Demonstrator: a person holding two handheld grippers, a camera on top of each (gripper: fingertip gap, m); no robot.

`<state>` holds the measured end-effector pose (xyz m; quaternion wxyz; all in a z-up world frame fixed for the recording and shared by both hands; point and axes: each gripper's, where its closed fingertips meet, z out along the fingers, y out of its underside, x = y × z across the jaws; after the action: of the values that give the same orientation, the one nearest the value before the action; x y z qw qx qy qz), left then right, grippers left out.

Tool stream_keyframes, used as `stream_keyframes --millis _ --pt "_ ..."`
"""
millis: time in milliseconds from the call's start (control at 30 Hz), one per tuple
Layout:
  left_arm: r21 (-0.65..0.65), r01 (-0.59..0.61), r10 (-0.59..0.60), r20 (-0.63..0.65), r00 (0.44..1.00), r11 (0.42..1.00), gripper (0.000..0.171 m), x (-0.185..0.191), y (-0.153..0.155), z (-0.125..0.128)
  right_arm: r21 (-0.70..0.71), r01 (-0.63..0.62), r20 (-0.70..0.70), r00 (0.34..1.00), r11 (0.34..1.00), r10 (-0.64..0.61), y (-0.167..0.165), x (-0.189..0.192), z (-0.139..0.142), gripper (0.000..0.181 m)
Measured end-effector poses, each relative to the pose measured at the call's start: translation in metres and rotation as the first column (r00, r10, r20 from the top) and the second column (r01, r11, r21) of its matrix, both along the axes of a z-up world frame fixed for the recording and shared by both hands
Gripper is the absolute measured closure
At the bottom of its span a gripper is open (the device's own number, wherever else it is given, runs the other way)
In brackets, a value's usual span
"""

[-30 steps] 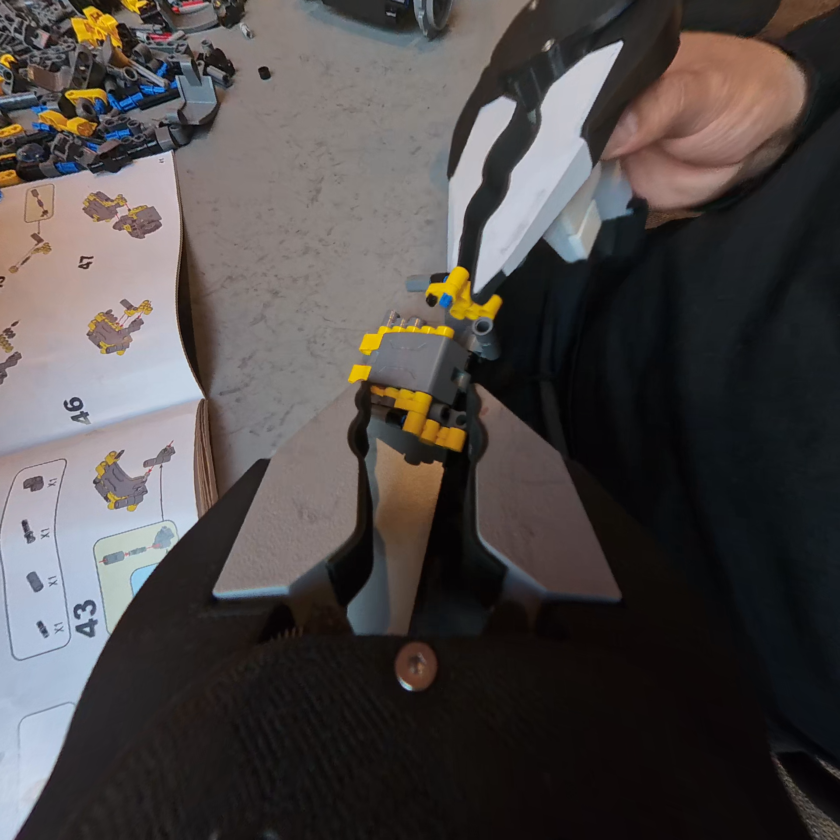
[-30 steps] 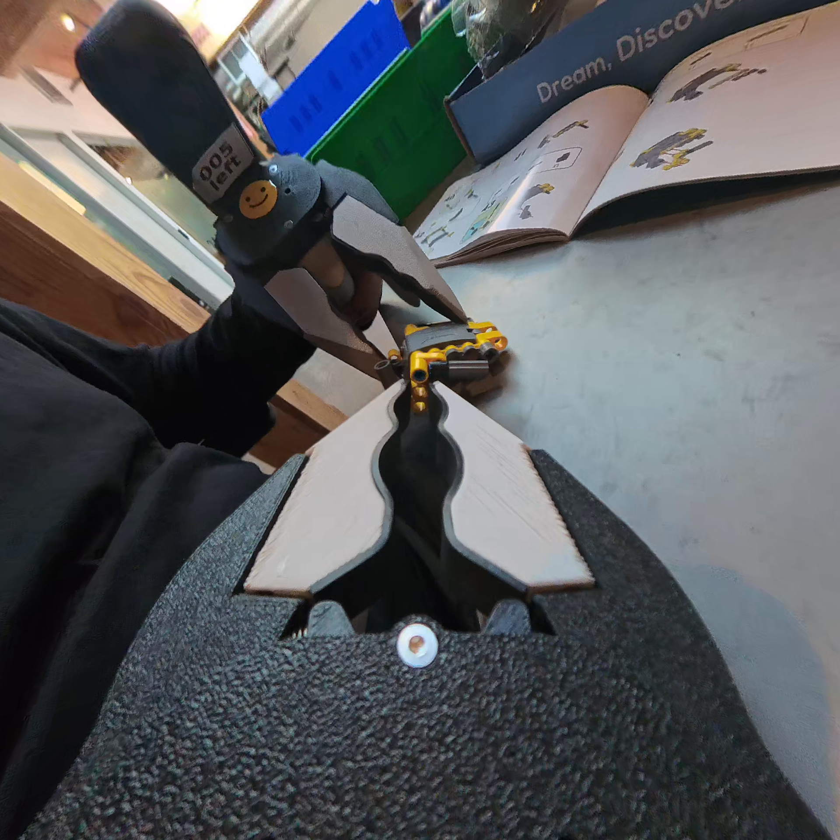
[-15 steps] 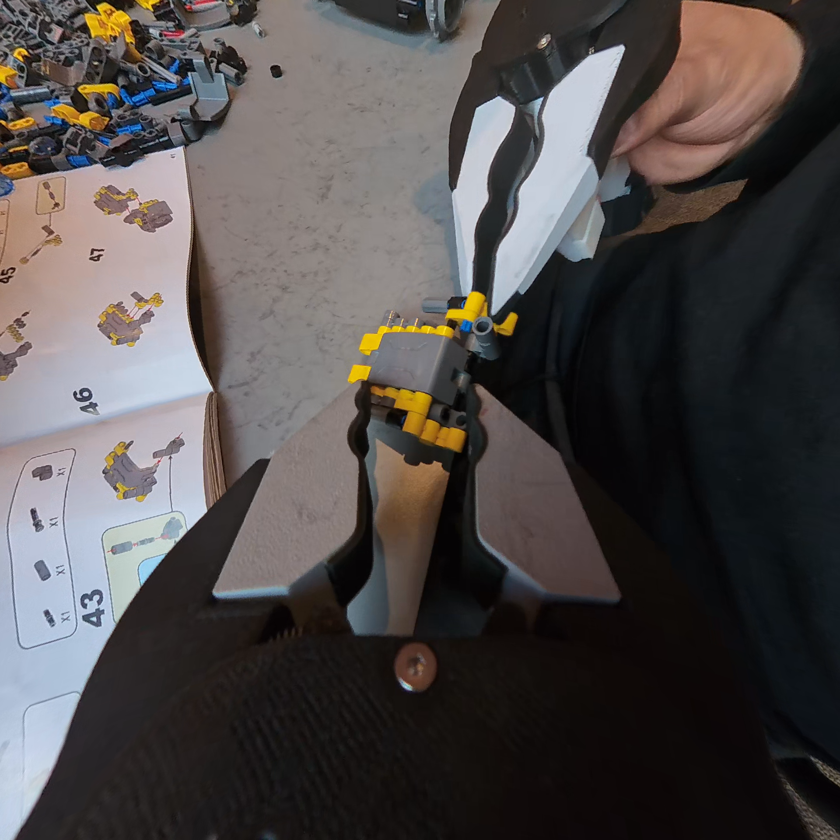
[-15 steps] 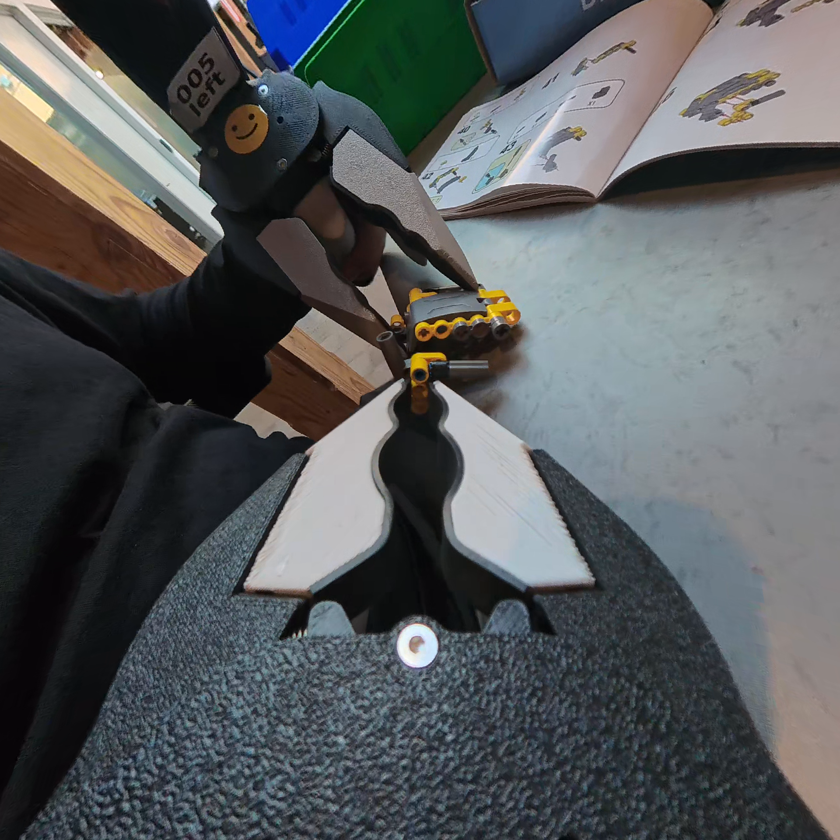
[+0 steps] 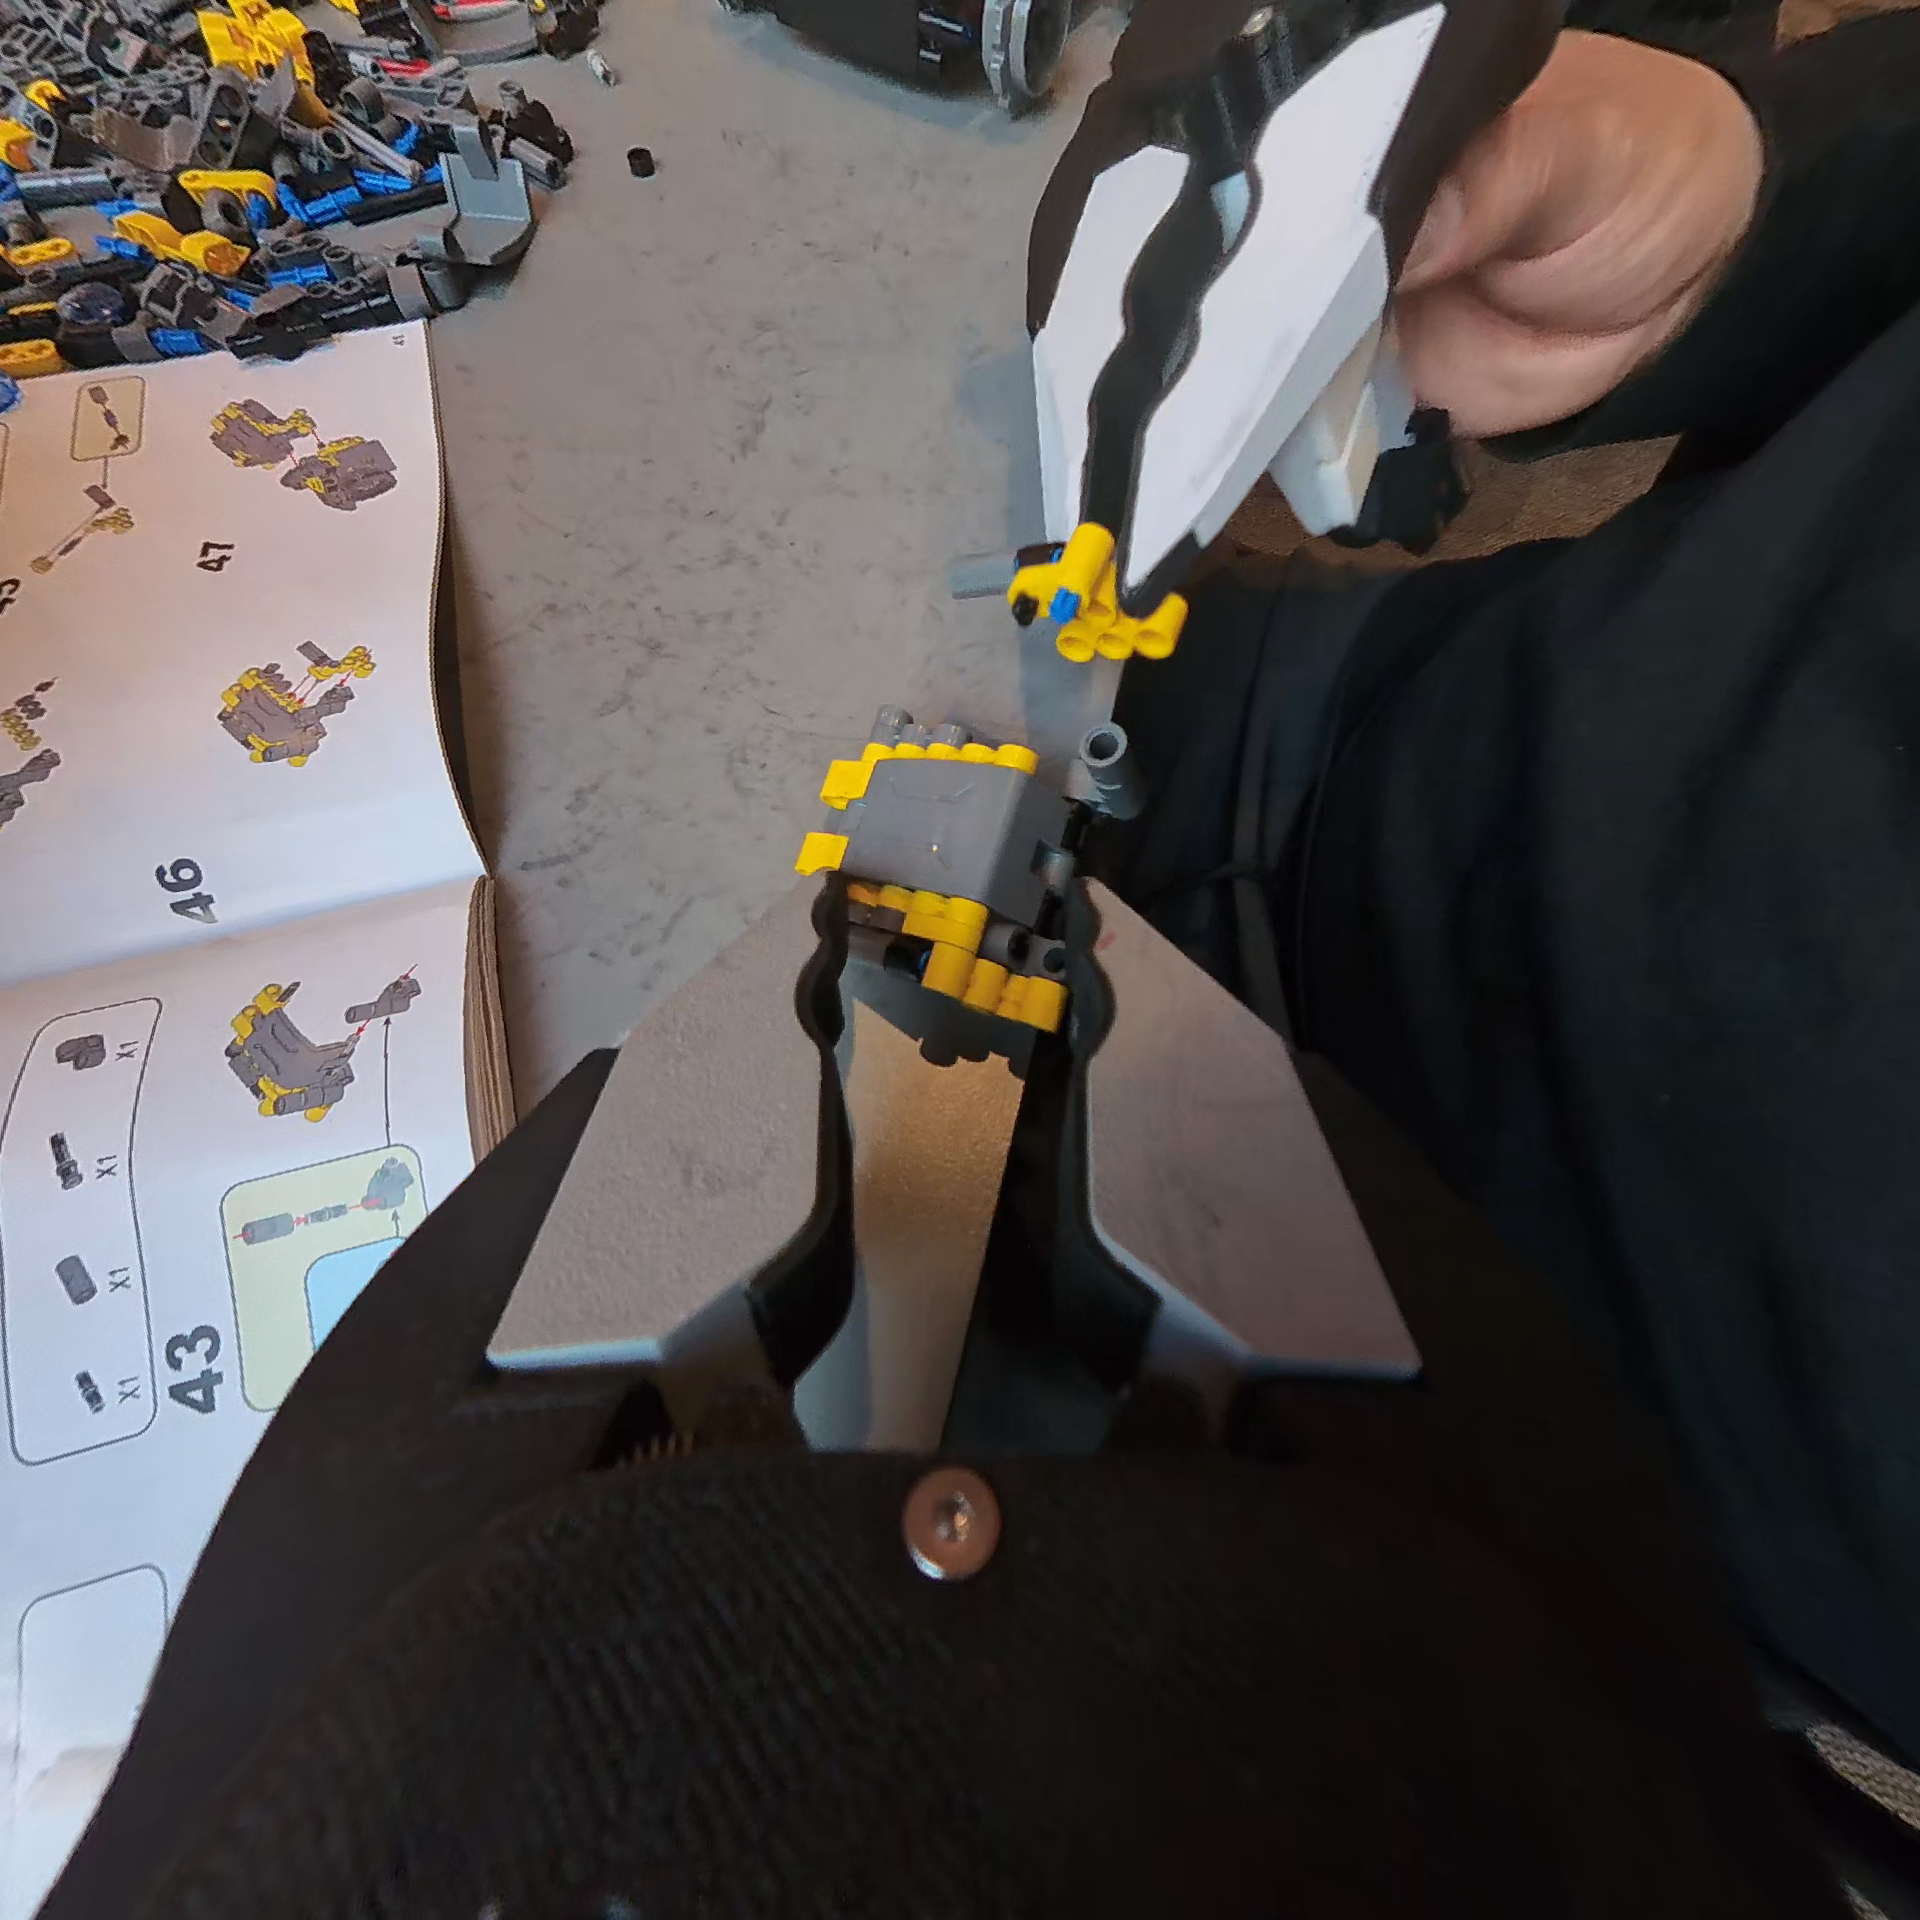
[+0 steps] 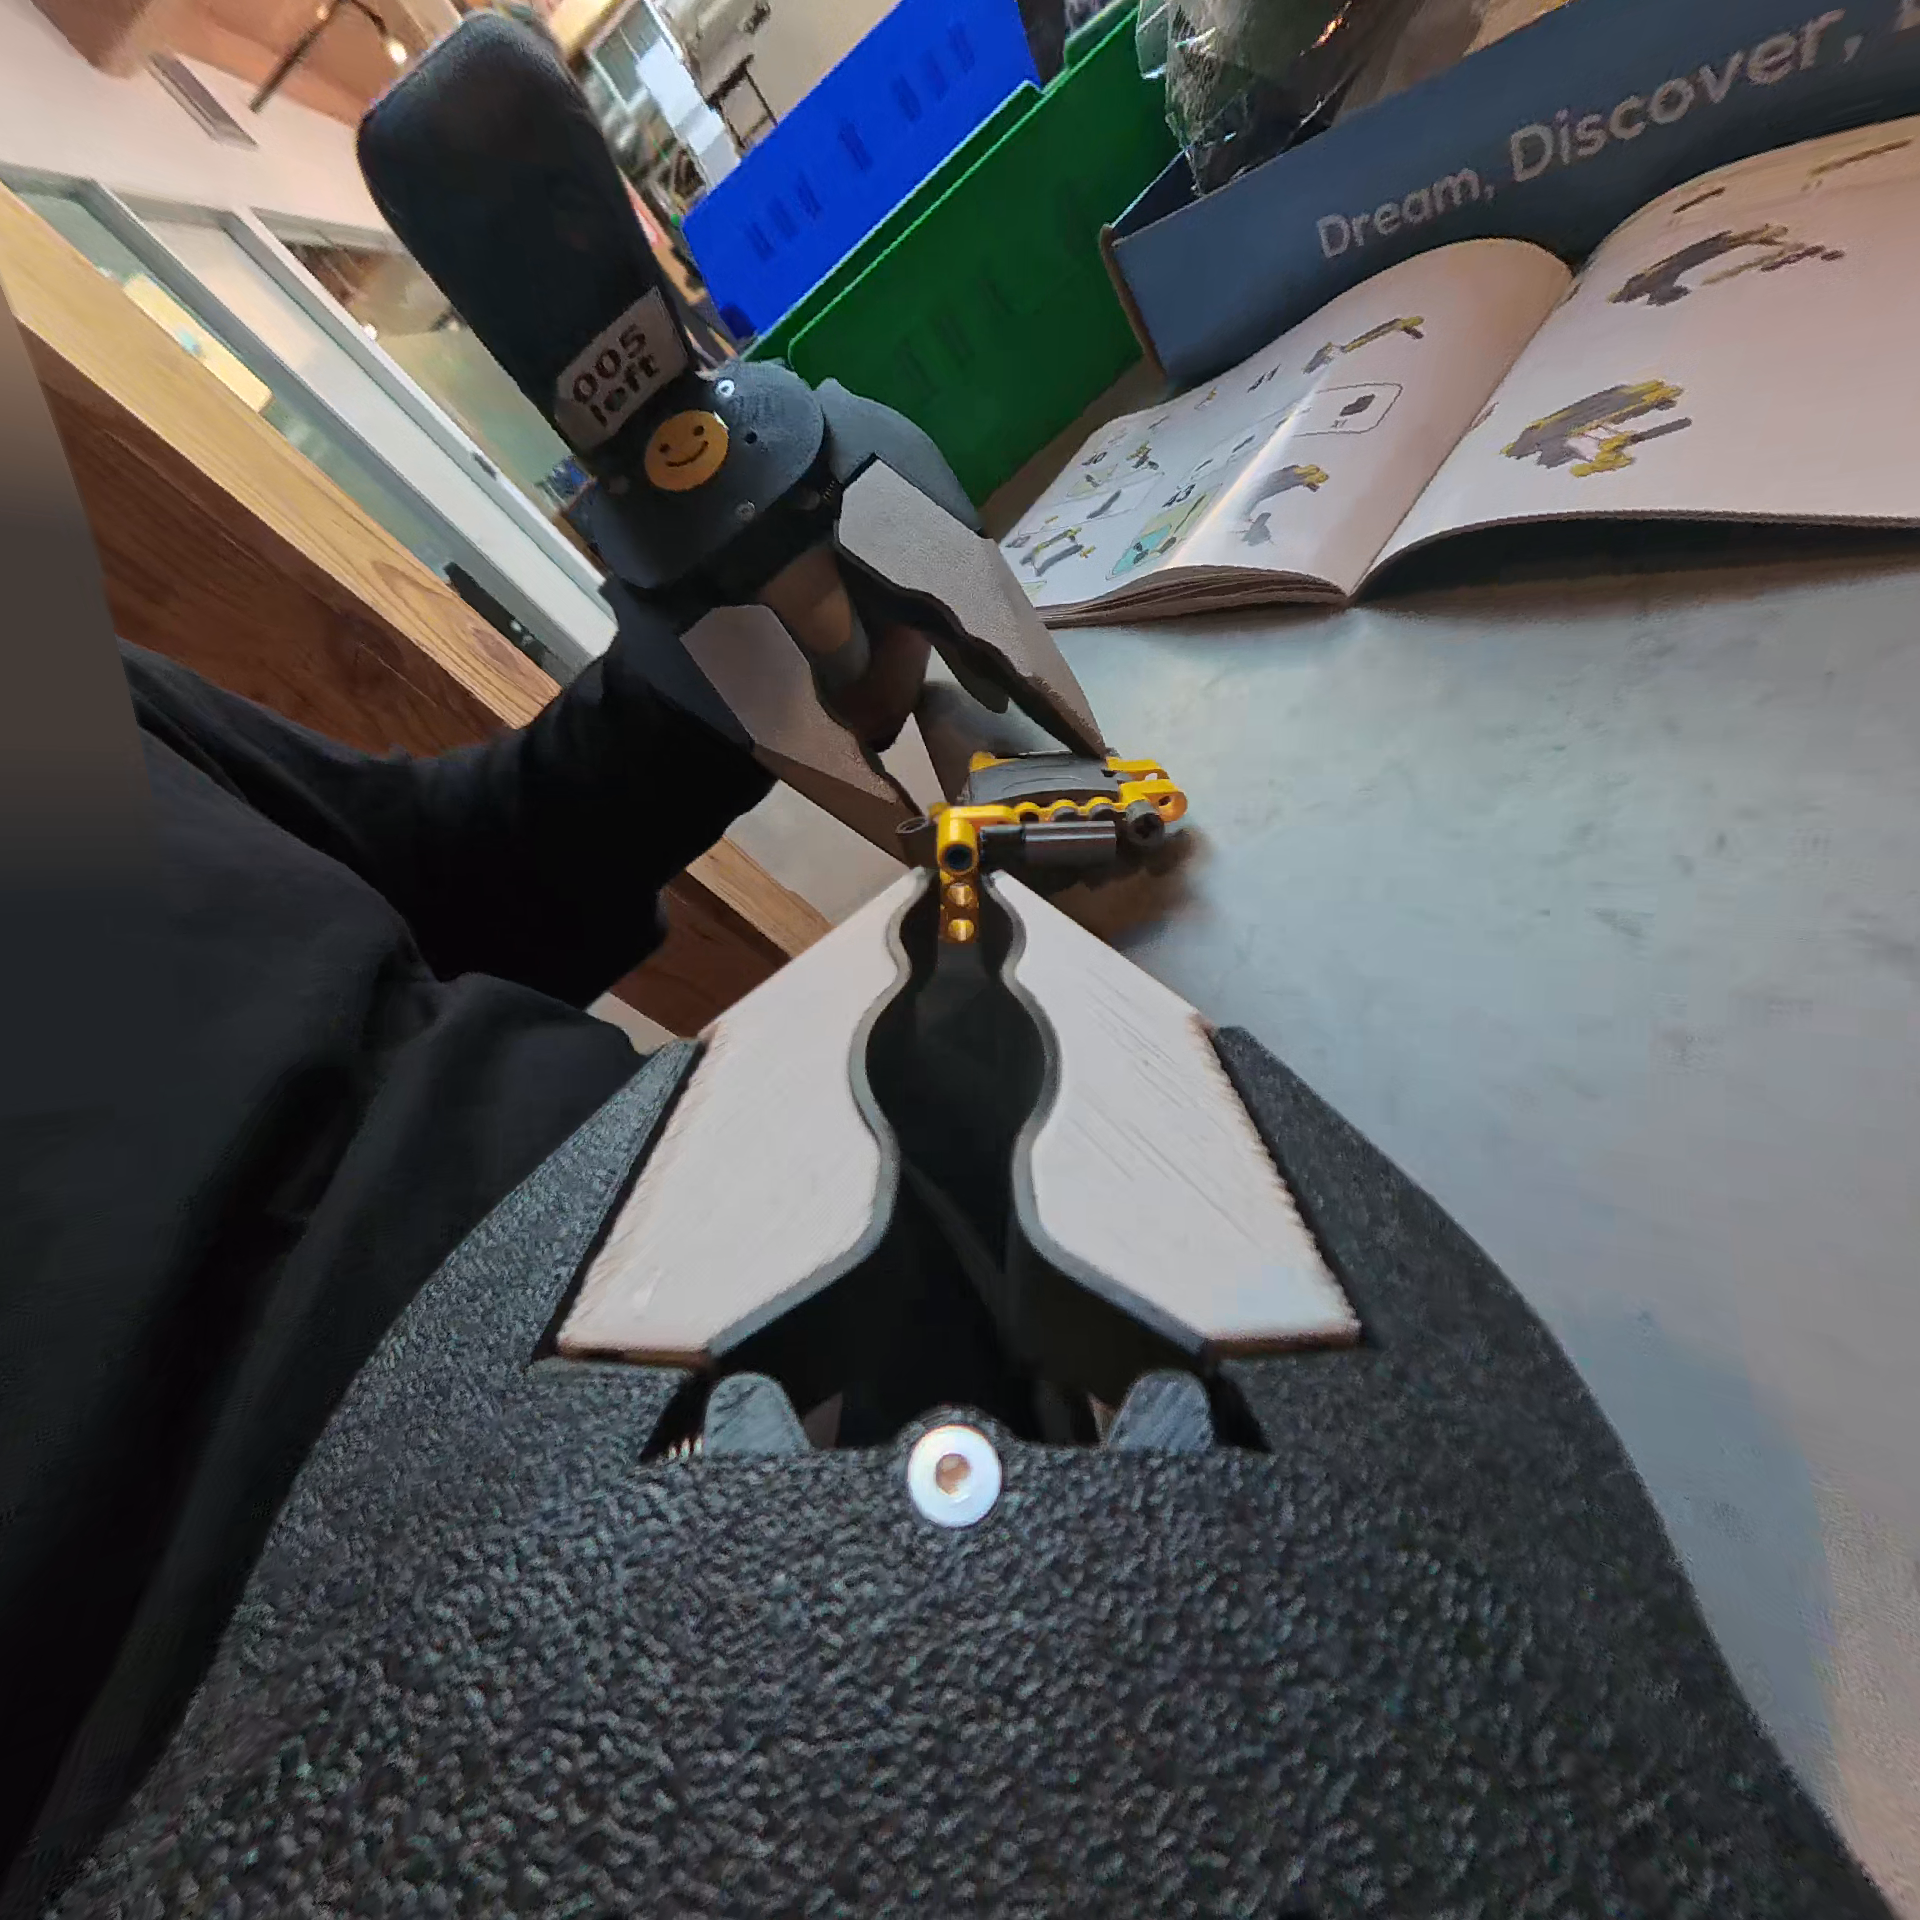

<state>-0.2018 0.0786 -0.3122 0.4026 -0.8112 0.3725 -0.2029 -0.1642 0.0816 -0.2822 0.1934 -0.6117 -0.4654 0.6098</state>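
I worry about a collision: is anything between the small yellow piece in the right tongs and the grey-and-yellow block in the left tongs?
Nothing visible. The right tongs grip the small yellow piece, the left tongs the grey-and-yellow block; between them only bare table shows. The block's own grey tube stands beside that gap.

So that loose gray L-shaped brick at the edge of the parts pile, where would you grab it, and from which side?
I'd pinch the gray L-shaped brick across its upright stub, coming from above on the open table side. The stub stands clear, while the parts pile crowds its far side, so jaws would likely snag neighbours there.
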Motion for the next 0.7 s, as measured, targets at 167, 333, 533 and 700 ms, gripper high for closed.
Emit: stream_keyframes --millis 167,333,533,700 --pt "0.011 -0.016 0.016 -0.016 1.000 1.000 0.133 -0.005 0.001 0.000 0.118 -0.008 0.036 0.999 0.993 0.004 -0.002 -0.005 0.000 0.176" --pt "0.033 -0.013 0.015 -0.045 0.999 0.999 0.133 -0.006 0.001 -0.001 0.167 -0.040 0.086 0.996 0.985 0.026 0.000 -0.004 -0.005 0.175" --pt "0.019 -0.025 0.026 -0.023 0.999 0.999 0.133 -0.007 0.004 -0.001 0.156 -0.050 0.097 0.995 0.986 0.035 0.005 -0.006 -0.011 0.175" --pt "0.004 -0.031 0.031 0.002 1.000 1.000 0.133 -0.007 0.005 0.000 0.099 -0.056 0.068 0.996 0.994 0.050 0.006 -0.007 -0.010 0.175"
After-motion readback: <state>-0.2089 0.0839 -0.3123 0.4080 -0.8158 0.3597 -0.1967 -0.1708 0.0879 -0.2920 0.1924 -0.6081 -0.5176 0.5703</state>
